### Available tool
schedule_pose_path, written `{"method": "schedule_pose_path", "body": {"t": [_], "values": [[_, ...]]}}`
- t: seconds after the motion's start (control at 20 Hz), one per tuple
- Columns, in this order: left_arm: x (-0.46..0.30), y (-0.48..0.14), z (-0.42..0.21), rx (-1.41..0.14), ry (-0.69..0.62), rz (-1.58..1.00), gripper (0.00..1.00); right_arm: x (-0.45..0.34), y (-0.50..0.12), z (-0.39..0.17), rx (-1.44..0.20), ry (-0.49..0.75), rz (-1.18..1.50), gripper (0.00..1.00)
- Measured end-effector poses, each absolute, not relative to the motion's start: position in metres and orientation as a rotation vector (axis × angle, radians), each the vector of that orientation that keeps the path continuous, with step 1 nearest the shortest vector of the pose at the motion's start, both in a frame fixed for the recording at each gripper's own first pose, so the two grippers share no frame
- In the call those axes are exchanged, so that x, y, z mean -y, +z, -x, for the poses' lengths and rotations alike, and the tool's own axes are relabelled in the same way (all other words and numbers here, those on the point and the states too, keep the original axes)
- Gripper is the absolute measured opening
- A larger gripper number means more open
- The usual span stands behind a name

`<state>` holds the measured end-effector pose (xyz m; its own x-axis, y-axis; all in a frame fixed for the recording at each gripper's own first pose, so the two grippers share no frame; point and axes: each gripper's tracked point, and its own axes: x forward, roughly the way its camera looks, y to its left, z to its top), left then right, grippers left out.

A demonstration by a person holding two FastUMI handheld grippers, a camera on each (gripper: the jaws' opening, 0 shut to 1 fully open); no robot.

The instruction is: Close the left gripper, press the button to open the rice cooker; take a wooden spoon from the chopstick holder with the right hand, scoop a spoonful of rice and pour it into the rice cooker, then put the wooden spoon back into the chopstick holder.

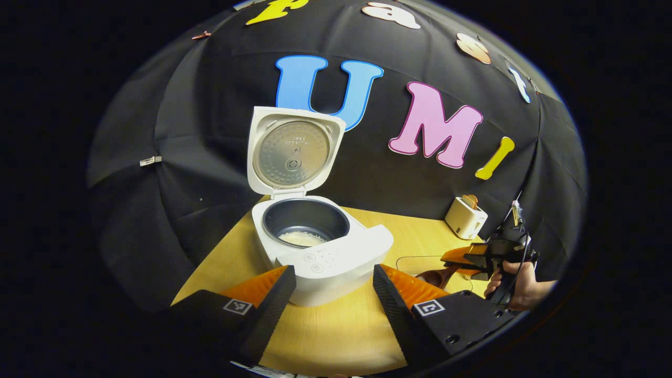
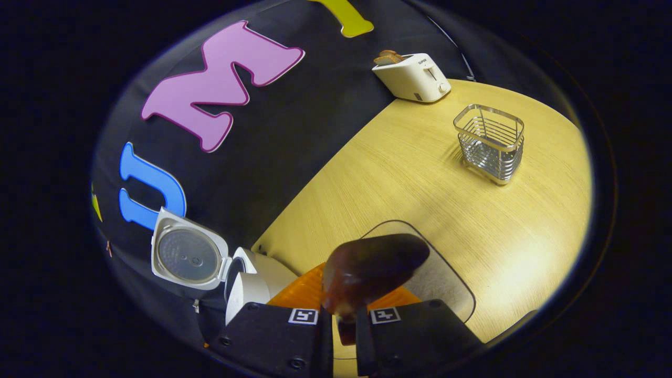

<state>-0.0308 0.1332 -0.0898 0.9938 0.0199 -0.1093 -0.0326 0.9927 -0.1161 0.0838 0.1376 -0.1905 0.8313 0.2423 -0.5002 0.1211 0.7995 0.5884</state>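
Black cloth backs a pale wooden table in the left gripper view, where the rice cooker stands at centre frame with its lid swung upright and a patch of white rice low in the dark inner pot. The left gripper sits at the bottom of the frame with its fingers spread wide, one either side of the cooker's front, grasping nothing. At the right edge a hand carries the right gripper, with the wooden spoon jutting from it toward the cooker; a toaster stands behind. In the right gripper view the right gripper is clenched on the wooden spoon's handle, the dark bowl hanging over a clear tray of rice at lower centre. The wire chopstick holder stands well apart at upper right, the toaster above it, the rice cooker at lower left. By my judgement the scoop-and-pour step is in hand, or the return; which one I cannot tell, since the spoon's bowl faces away and hides any load. The next move calls for a level spoon if loaded. The tray's near edge is cut off behind the fingers.
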Motion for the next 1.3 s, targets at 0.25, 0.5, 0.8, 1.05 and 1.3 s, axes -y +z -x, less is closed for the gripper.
{"method": "schedule_pose_path", "body": {"t": [0.25,0.5,0.8,1.05,1.3], "values": [[-0.133,-0.089,0.034,-0.110,0.031,0.113,0.95,-0.124,-0.161,-0.088,-0.568,0.043,-0.765,0.22],[-0.130,-0.090,0.037,-0.106,0.032,0.109,0.95,-0.128,-0.128,-0.091,-0.539,0.071,-0.796,0.21],[-0.133,-0.091,0.043,-0.099,0.045,0.117,0.96,-0.146,-0.088,-0.098,-0.509,0.120,-0.834,0.22],[-0.145,-0.093,0.054,-0.098,0.079,0.146,0.95,-0.180,-0.057,-0.108,-0.498,0.180,-0.848,0.21],[-0.162,-0.099,0.071,-0.096,0.131,0.196,0.95,-0.217,-0.035,-0.116,-0.500,0.233,-0.847,0.21]]}}
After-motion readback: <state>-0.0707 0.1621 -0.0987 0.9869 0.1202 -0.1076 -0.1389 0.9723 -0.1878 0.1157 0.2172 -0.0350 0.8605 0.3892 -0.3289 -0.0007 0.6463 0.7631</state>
